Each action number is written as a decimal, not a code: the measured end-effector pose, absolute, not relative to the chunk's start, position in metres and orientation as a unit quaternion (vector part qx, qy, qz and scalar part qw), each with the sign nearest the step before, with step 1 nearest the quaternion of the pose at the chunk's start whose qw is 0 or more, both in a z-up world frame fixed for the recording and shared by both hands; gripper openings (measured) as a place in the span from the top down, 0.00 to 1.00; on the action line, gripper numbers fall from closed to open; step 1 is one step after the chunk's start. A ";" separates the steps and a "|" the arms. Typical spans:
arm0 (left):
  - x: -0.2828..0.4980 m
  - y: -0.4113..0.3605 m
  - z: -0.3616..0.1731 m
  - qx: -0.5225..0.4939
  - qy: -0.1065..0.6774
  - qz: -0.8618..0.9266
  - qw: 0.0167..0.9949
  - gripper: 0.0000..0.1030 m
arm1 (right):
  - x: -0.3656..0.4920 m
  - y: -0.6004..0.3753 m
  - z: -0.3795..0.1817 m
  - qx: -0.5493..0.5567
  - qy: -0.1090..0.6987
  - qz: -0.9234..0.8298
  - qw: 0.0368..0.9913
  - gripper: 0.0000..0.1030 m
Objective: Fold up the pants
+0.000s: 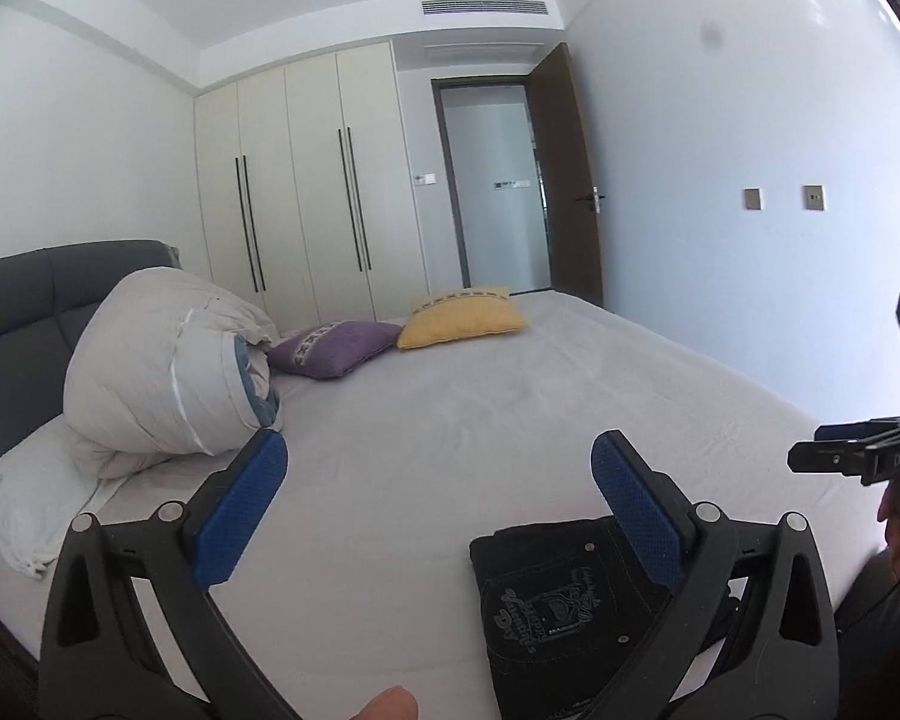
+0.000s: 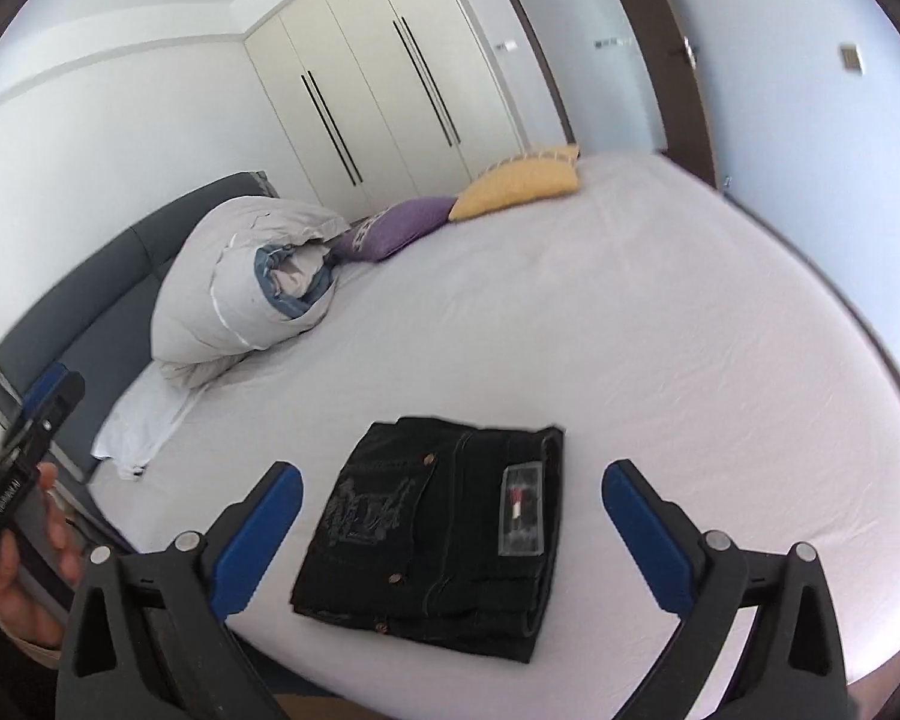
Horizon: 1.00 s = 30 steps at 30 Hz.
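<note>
The black pants [image 2: 444,531] lie folded into a compact rectangle on the white bed sheet [image 2: 630,330], back pocket embroidery and a label facing up. My right gripper [image 2: 450,492] is open and empty, held above the folded pants, jaws spread wide to either side. My left gripper [image 1: 438,468] is open and empty, held above the bed to the left of the pants [image 1: 564,606], which show at the lower right under its right finger. The right gripper's body shows at the right edge of the left wrist view [image 1: 870,456].
A rolled white duvet [image 2: 246,288] and a white pillow [image 2: 144,420] lie by the grey headboard [image 2: 78,312]. A purple cushion [image 2: 396,225] and a yellow cushion [image 2: 522,180] sit at the far bed edge. Wardrobe [image 1: 306,180] and open door [image 1: 570,168] stand behind.
</note>
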<state>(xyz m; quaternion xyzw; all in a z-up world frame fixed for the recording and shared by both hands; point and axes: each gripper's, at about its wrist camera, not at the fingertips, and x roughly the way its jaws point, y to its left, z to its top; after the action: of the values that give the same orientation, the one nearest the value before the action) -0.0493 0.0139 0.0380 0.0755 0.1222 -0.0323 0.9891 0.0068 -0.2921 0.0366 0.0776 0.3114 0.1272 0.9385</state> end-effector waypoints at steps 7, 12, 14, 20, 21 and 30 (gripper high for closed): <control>-0.023 0.017 0.047 0.016 0.174 -0.100 0.979 0.00 | -0.028 -0.267 0.087 -0.027 0.181 0.102 0.978 0.00; 0.020 0.032 -0.004 -0.027 0.258 -0.122 0.958 0.00 | 0.000 -0.274 0.054 0.026 0.276 0.150 0.949 0.00; 0.046 0.040 -0.042 -0.027 0.301 -0.104 0.948 0.00 | 0.018 -0.283 0.027 0.048 0.320 0.137 0.936 0.00; 0.108 0.075 -0.183 -0.080 0.469 -0.099 0.874 0.00 | 0.085 -0.313 -0.077 0.166 0.458 0.156 0.859 0.07; 0.114 0.080 -0.201 -0.087 0.485 -0.095 0.865 0.00 | 0.094 -0.317 -0.093 0.182 0.480 0.145 0.846 0.11; 0.154 0.078 -0.267 -0.150 0.551 -0.131 0.811 0.01 | 0.128 -0.331 -0.159 0.264 0.544 0.183 0.775 0.38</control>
<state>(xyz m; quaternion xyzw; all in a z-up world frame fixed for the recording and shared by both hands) 0.1535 0.0777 -0.2669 -0.1498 0.5507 -0.1311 0.8106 0.1281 -0.3308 -0.1586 0.2638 0.5438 0.1831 0.7754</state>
